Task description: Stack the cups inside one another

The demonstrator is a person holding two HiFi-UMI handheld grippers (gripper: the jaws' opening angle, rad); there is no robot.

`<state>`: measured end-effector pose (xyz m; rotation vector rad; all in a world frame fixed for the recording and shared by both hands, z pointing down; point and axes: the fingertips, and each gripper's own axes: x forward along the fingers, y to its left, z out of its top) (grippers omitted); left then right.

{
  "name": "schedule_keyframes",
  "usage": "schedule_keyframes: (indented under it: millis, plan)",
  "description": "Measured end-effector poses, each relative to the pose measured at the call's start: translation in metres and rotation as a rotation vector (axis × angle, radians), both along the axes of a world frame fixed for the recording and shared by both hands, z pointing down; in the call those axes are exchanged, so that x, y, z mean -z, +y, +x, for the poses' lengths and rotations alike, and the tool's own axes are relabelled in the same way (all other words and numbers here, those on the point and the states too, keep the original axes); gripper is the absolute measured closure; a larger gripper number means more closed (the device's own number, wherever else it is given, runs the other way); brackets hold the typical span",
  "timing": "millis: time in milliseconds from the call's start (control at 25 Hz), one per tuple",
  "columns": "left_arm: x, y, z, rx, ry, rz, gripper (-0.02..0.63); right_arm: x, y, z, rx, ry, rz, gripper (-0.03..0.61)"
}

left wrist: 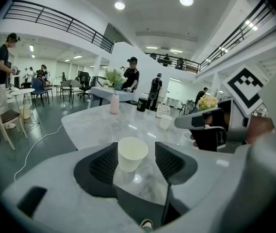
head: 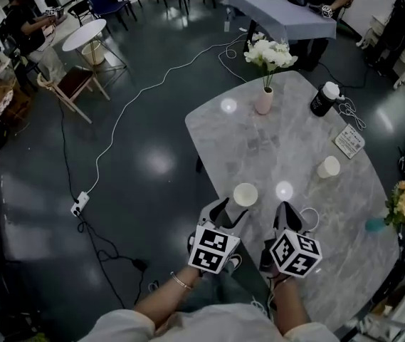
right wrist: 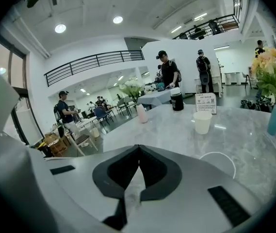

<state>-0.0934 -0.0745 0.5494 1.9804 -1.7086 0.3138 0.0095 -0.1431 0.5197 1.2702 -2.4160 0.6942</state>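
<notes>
1. While the left gripper (head: 229, 211) holds its jaws apart, the near cup (left wrist: 132, 153) stands upright on the table (head: 287, 141) just ahead of the gap, untouched; the right gripper (right wrist: 138, 152) is pressed closed, empty.
2. Slide the pads (left wrist: 104, 166) level around the cup's middle, then close gently so its wall, likely thin, does not buckle.
3. Two cups, the far cup (head: 328, 167) well apart; one pink vase (head: 263, 100), one blue vase (head: 375, 224), one bottle (head: 323, 99).
</notes>
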Motion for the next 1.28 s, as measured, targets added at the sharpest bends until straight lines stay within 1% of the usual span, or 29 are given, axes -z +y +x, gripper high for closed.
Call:
schedule_keyframes:
  millis: [160,360,800,1120,1280]
  plan:
    - [-0.016,0.005,-0.003,-0.003,0.015,-0.016,0.349,-0.012,0.002,-0.005,0.013,0.018,-0.015,0.572]
    - [-0.035,0.004,-0.002,-0.031,0.024,-0.026,0.312,-0.021,0.003,-0.009,0.022,0.034,-0.027,0.572]
    - [-0.071,-0.018,0.003,-0.075,0.022,-0.039,0.295,-0.046,-0.007,-0.013,0.000,0.060,-0.055,0.572]
    - [-0.079,-0.030,0.008,-0.127,-0.006,-0.025,0.281,-0.059,-0.007,-0.008,-0.030,0.064,-0.086,0.571]
    - [-0.078,-0.039,0.008,-0.133,-0.014,-0.007,0.281,-0.063,-0.011,-0.009,-0.033,0.061,-0.086,0.572]
